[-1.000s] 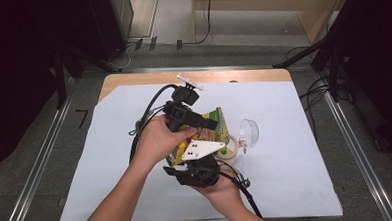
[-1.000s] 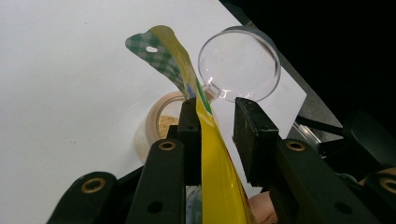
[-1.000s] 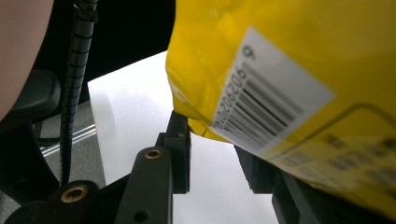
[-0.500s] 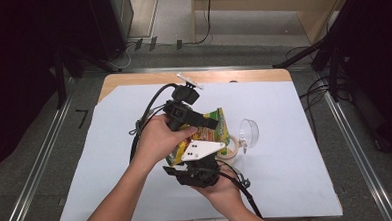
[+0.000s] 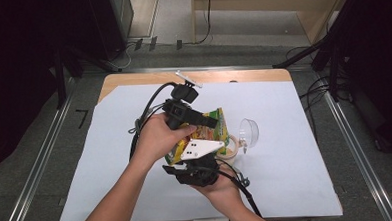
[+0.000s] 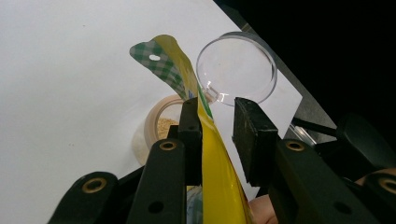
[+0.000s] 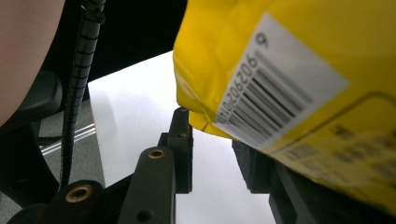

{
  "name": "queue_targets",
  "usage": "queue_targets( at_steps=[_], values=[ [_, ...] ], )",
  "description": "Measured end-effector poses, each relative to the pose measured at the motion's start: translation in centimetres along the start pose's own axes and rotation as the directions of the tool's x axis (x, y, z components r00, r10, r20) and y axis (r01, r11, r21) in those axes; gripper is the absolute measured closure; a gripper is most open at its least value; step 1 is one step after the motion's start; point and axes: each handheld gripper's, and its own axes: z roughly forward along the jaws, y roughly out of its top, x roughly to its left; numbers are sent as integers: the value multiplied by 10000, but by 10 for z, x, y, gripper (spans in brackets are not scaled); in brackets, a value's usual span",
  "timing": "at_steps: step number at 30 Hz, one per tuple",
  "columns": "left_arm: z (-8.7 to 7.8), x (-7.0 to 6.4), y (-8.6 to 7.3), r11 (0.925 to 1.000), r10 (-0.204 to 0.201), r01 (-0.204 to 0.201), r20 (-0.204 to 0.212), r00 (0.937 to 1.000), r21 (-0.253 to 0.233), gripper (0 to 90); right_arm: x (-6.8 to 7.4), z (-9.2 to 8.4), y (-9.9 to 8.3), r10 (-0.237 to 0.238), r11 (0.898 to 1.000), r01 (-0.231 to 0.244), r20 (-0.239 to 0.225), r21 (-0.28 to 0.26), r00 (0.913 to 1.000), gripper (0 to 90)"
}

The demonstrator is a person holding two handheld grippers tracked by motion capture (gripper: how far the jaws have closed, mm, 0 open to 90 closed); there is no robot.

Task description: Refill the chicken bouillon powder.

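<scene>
Yellow snack pouch (image 5: pixel 205 135), glossy, green-and-white checked top edge with hang hole, white barcode label on one face. Held tilted above round jar (image 5: pixel 229 148) near table (image 5: pixel 306 150) centre, over the white sheet. Jar tan-rimmed, with granular tan contents; clear hinged lid (image 5: pixel 248 132) flipped open just beside it.

Left gripper (image 5: pixel 212 124) clenched on pouch: in left gripper view, pouch (image 6: pixel 210 154) ran up between the jaws, flat against the left pad, gap to the right pad, so pinch itself hard to confirm there. Left hand (image 5: pixel 157 139) wrapped round gripper body.

Right gripper (image 7: pixel 212 144) low at pouch's near end; in right gripper view, pouch corner (image 7: pixel 289 70) sat over the jaws, covering the right one, left jaw clear of it. Jaws just closing in, pads pressing on pouch or not: could not tell. Right hand (image 5: pixel 222 189) under the gripper body in high view.

Left gripper view alone gave jar mouth (image 6: pixel 161 122), contents and lid (image 6: pixel 236 70) beyond the checked top. Right gripper view gave barcode. High view gave both hands and the overall layout.
</scene>
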Motion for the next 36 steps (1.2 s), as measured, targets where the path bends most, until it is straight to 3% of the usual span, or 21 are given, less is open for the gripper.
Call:
queue_targets(
  at_steps=[8,16,28,36],
  values=[
    [1,2,2,10000,10,-10,26,10000,-4,734,-2,0,1,-136,9999,136,61,27,9999,715],
    [3,2,3,10000,54,-54,11,10000,8,734,-5,-1,-1,28,10000,-28,-20,3,10000,714],
    [1,-1,1,9996,208,-211,-224,9995,-165,733,-6,1,-1,-15,10000,15,-9,-69,10000,713],
    [4,-5,0,9984,515,-526,-504,9974,-207,742,-8,2,-3,132,9999,-132,-12,2,9999,704]
  ],
)
